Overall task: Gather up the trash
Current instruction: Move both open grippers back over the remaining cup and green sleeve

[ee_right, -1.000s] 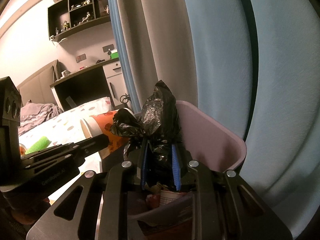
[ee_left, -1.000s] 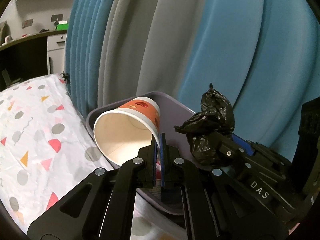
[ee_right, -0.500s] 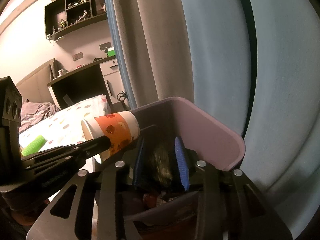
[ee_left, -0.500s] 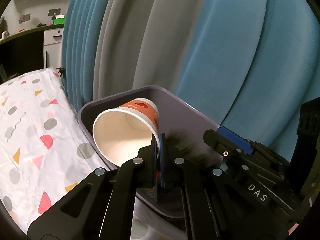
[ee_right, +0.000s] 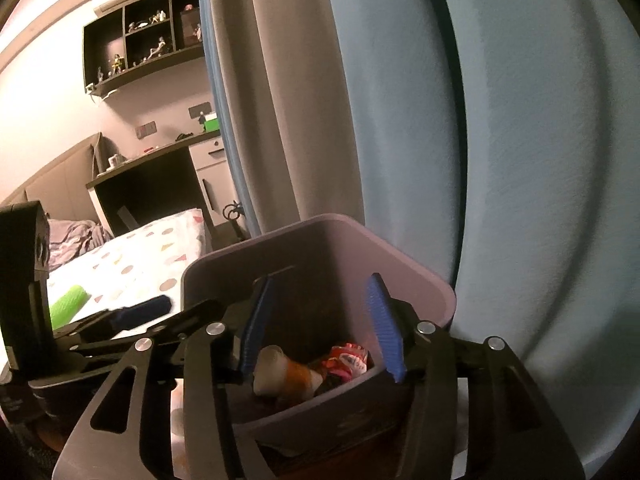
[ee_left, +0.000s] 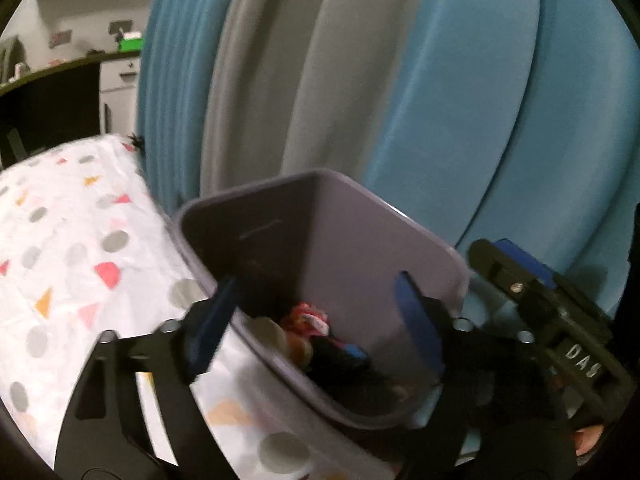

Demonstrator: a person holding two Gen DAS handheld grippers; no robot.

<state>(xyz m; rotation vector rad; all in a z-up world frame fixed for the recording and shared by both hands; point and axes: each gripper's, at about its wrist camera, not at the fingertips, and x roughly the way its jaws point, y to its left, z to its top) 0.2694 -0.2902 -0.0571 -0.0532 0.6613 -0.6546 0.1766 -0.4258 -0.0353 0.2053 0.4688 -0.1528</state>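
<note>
Paper cup (ee_right: 280, 372) now lying on its side down inside the purple bin (ee_right: 416, 276), beside a red-and-white wrapper (ee_right: 348, 360) and dark, hard-to-read litter; seen blurred in the left view too. Left gripper (ee_left: 316, 320) poised over the bin's mouth, jaws just sprung wide apart with nothing between them. Right gripper (ee_right: 320, 324) likewise above the rim, jaws just been opening, apart and empty. Judged a finished drop for both loads. Best done next: lift both tools straight up and clear of the rim before swinging away, so no fingertip hooks the bin's wall and tips it. Beyond, patterned bedsheet (ee_left: 60, 260) just beside the bin, a green roll (ee_right: 68, 304) lying on it, perhaps more to gather; blue and grey curtains (ee_left: 440, 100) behind.
</note>
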